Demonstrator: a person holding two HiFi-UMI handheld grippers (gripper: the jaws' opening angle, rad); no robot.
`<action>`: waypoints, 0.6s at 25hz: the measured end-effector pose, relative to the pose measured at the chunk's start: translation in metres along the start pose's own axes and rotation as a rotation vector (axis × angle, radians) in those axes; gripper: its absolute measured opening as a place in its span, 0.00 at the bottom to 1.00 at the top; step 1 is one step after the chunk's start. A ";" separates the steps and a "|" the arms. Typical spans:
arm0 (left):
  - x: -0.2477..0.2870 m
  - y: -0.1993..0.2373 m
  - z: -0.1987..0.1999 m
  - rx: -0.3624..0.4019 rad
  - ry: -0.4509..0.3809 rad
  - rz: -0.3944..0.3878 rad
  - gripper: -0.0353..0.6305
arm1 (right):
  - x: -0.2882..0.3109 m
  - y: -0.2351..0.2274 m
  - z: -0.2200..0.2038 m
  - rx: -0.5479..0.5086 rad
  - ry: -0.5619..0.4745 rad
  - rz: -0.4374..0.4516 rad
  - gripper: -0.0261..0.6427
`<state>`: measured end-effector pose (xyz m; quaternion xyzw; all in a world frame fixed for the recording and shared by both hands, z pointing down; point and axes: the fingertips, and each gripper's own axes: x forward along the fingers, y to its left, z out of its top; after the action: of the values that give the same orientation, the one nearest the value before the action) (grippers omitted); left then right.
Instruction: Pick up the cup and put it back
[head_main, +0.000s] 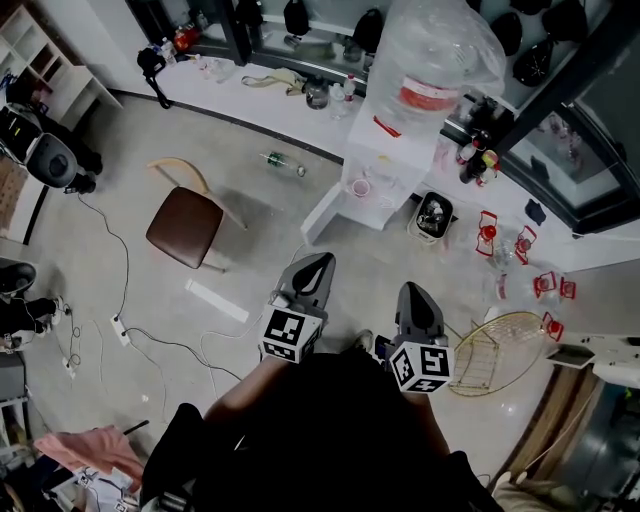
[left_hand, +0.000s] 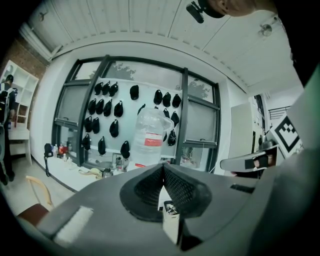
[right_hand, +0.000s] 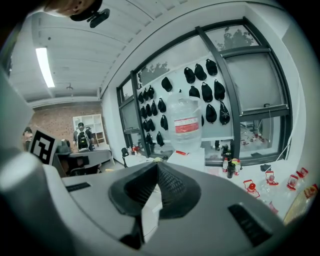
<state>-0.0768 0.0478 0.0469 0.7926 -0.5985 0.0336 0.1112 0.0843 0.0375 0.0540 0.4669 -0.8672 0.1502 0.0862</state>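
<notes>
A small pale cup (head_main: 361, 187) stands in the recess of the white water dispenser (head_main: 375, 170), under the big clear water bottle (head_main: 430, 55). My left gripper (head_main: 318, 264) and right gripper (head_main: 412, 293) are held side by side in front of the person's body, well short of the dispenser. Both are shut with nothing between the pads. In the left gripper view the shut left gripper (left_hand: 163, 168) points toward the bottle (left_hand: 150, 135). The right gripper view shows the right gripper (right_hand: 157, 168) shut as well, with the bottle (right_hand: 186, 125) ahead. The cup is hidden in both gripper views.
A brown-seated chair (head_main: 185, 226) stands on the floor to the left, with a bottle (head_main: 283, 164) lying beyond it. A small bin (head_main: 433, 214) sits right of the dispenser. A wire fan guard (head_main: 493, 350) lies at the right. Cables (head_main: 120, 330) trail across the floor.
</notes>
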 end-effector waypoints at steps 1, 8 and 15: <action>0.000 0.001 -0.001 -0.002 0.004 0.001 0.06 | 0.000 0.000 0.000 -0.001 0.001 0.001 0.03; -0.001 0.001 0.000 -0.006 -0.003 0.010 0.06 | 0.001 0.002 0.000 -0.006 0.008 0.005 0.03; -0.001 0.004 -0.003 -0.015 0.002 0.016 0.06 | 0.004 0.002 0.000 -0.009 0.011 0.010 0.03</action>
<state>-0.0807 0.0485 0.0503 0.7869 -0.6050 0.0307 0.1174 0.0802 0.0352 0.0549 0.4614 -0.8696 0.1495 0.0924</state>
